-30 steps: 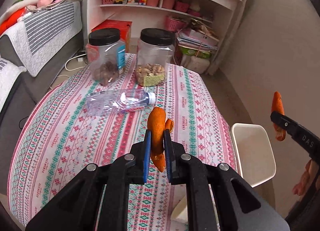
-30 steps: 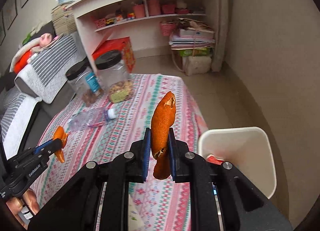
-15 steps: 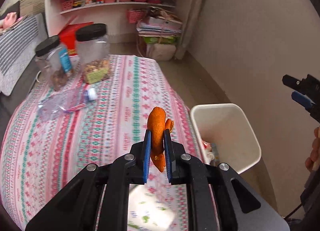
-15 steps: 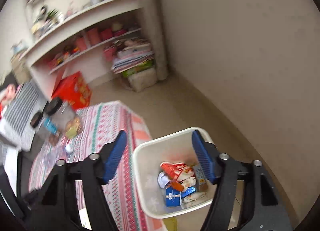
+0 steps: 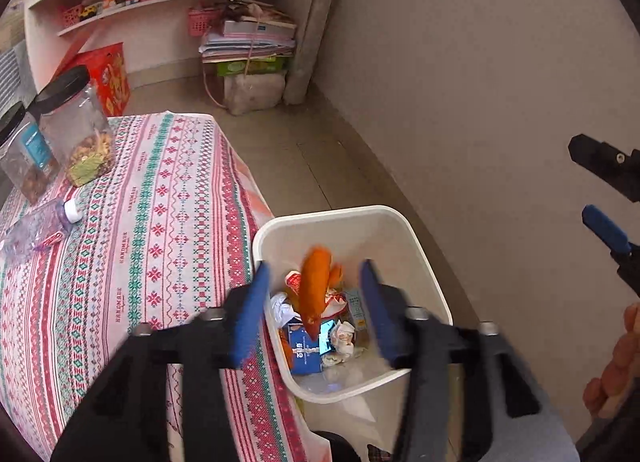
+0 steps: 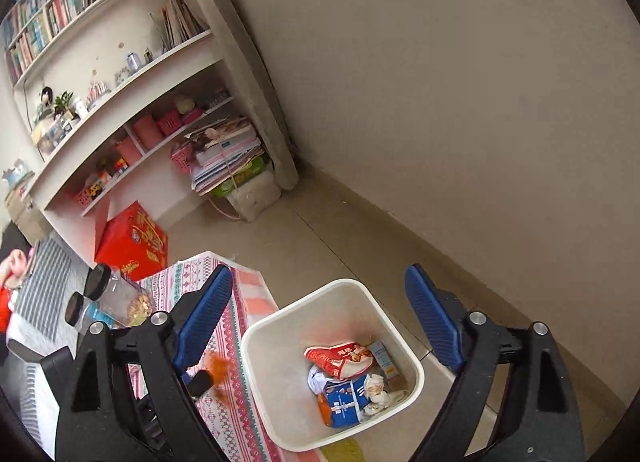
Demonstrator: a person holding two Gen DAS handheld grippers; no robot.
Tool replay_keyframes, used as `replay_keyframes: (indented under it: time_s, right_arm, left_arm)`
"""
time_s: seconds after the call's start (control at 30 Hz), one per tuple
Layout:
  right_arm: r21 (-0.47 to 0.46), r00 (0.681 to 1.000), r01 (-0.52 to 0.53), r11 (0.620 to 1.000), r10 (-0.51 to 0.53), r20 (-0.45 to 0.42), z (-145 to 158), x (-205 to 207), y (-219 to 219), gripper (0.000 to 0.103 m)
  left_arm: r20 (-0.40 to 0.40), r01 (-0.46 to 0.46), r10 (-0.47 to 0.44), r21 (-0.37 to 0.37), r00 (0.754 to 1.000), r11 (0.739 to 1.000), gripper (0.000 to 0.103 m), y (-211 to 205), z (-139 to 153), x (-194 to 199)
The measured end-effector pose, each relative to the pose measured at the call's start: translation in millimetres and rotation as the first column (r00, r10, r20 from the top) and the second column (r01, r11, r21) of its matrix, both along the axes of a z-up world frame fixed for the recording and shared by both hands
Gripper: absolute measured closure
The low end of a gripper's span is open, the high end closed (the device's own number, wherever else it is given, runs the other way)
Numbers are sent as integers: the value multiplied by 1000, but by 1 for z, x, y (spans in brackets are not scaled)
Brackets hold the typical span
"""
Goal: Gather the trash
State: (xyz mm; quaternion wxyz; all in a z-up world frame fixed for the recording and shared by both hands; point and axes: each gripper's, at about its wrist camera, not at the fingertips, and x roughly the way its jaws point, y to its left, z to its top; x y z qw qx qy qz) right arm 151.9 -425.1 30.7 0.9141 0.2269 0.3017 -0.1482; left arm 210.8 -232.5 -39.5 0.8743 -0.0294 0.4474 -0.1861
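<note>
Above the white bin (image 5: 416, 246), our left gripper (image 5: 312, 304) is opening around a light, limp orange peel (image 5: 314, 290), best pinched mid-length, while our right gripper (image 6: 320, 326) opens empty.

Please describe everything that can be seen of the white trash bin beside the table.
The white trash bin is a plain, smooth container that looks like plastic, with a rounded square rim and no lid. It stands upright on the tiled floor, close beside the table's patterned cloth; whether they touch is unclear. It holds a red snack bag, a blue carton and crumpled paper. In the left wrist view a blurred orange peel shows over its opening.
</note>
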Motion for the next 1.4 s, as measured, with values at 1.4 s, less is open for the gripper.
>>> replay_keyframes:
  time_s: [1.4]
  right_arm:
    - [-206,916,-366,908,312,-253,-36,71,163,7]
  left_arm:
    - [-515,-371,277,-87,811,925,37,167,-119,-53]
